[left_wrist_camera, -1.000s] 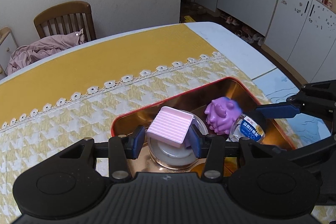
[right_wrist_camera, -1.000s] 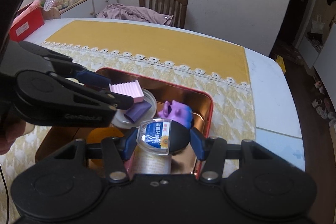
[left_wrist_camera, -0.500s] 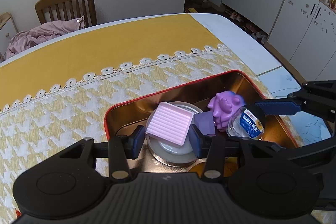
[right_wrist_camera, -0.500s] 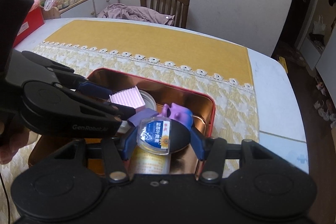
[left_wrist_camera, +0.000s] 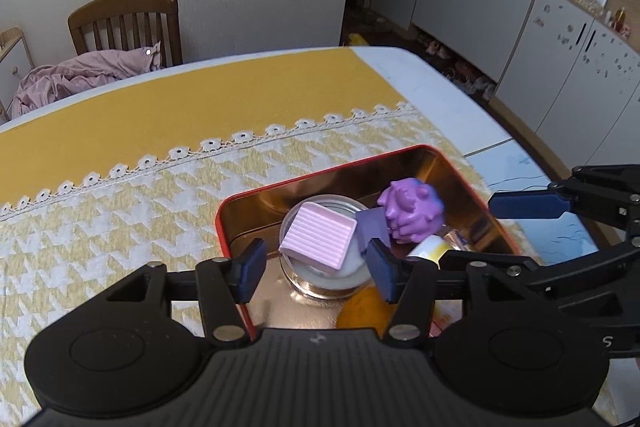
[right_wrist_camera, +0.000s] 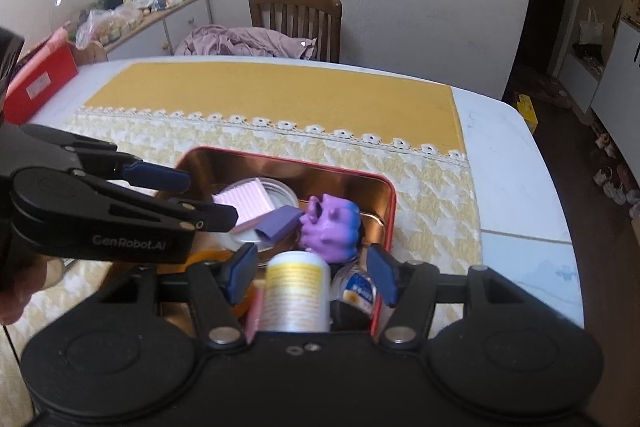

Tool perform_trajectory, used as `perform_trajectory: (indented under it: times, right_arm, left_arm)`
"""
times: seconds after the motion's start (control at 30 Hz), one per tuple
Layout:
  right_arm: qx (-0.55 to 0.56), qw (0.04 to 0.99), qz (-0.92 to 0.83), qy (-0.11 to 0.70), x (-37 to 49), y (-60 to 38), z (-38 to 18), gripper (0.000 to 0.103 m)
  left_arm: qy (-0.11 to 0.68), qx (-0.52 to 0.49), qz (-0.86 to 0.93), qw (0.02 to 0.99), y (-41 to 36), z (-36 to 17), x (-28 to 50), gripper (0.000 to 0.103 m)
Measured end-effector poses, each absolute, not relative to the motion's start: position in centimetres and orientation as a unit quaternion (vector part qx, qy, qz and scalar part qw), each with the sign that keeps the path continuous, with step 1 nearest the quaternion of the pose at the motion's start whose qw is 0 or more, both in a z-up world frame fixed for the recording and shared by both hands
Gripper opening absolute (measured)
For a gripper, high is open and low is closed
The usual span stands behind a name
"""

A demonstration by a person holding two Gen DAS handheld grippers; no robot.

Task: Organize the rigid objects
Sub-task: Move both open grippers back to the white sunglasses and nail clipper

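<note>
A red-rimmed metal tin (left_wrist_camera: 436,157) (right_wrist_camera: 288,163) sits on the tablecloth. Inside it a ribbed pink block (left_wrist_camera: 318,239) (right_wrist_camera: 246,201) lies on a round clear lid (left_wrist_camera: 352,281), next to a purple wedge (left_wrist_camera: 374,223) (right_wrist_camera: 280,223) and a purple toy creature (left_wrist_camera: 410,213) (right_wrist_camera: 330,227). A small bottle with a blue label (right_wrist_camera: 358,289) and a white-and-yellow jar (right_wrist_camera: 298,287) lie at the tin's near end. My left gripper (left_wrist_camera: 316,269) is open above the pink block, holding nothing. My right gripper (right_wrist_camera: 310,273) is open above the bottle and jar.
A yellow and white houndstooth cloth (left_wrist_camera: 120,211) covers the table. A wooden chair (left_wrist_camera: 124,23) with pink clothing stands at the far side. White cabinets (left_wrist_camera: 560,39) stand to the right. A red box (right_wrist_camera: 36,79) lies at the table's left edge.
My left gripper opened and let go of the pink block, which now rests on the clear lid. My right gripper opened and released the blue-label bottle into the tin.
</note>
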State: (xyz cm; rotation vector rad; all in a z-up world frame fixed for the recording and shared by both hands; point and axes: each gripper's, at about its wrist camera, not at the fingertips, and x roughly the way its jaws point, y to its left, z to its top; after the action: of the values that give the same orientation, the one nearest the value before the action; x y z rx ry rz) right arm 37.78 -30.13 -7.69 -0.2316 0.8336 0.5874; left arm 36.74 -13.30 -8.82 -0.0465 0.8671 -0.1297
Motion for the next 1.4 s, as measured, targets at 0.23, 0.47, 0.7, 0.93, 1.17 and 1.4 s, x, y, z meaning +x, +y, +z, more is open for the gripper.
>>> perform_trajectory:
  times: [0.23, 0.47, 0.7, 0.93, 1.17, 1.4]
  right_arm:
    - [-0.105, 0.87, 0.289, 0.386, 34.9, -29.9, -6.1, 0.068]
    - [-0.092, 0.874, 0.295, 0.374, 31.5, -28.8, -4.6, 0.072]
    - [-0.088, 0.877, 0.302, 0.364, 27.9, -26.5, -3.9, 0.081]
    - [-0.083, 0.878, 0.306, 0.358, 25.0, -23.7, -4.1, 0.09]
    - [-0.081, 0.878, 0.311, 0.354, 22.9, -20.9, -4.7, 0.103]
    - [-0.082, 0.877, 0.305, 0.362, 22.0, -18.2, -5.7, 0.103]
  left_arm:
    - [0.397, -0.033, -0.074, 0.914, -12.1, -6.9, 33.3, 0.055]
    - [0.376, -0.048, -0.07, 0.923, -9.8, -5.1, 29.1, 0.055]
    - [0.363, -0.056, -0.056, 0.928, -6.3, -4.3, 24.9, 0.058]
    - [0.352, -0.063, -0.035, 0.933, -2.3, -4.2, 20.7, 0.074]
    - [0.355, -0.049, -0.017, 0.934, 1.2, -5.3, 17.6, 0.083]
    - [0.362, -0.034, -0.01, 0.931, 4.4, -6.9, 15.4, 0.083]
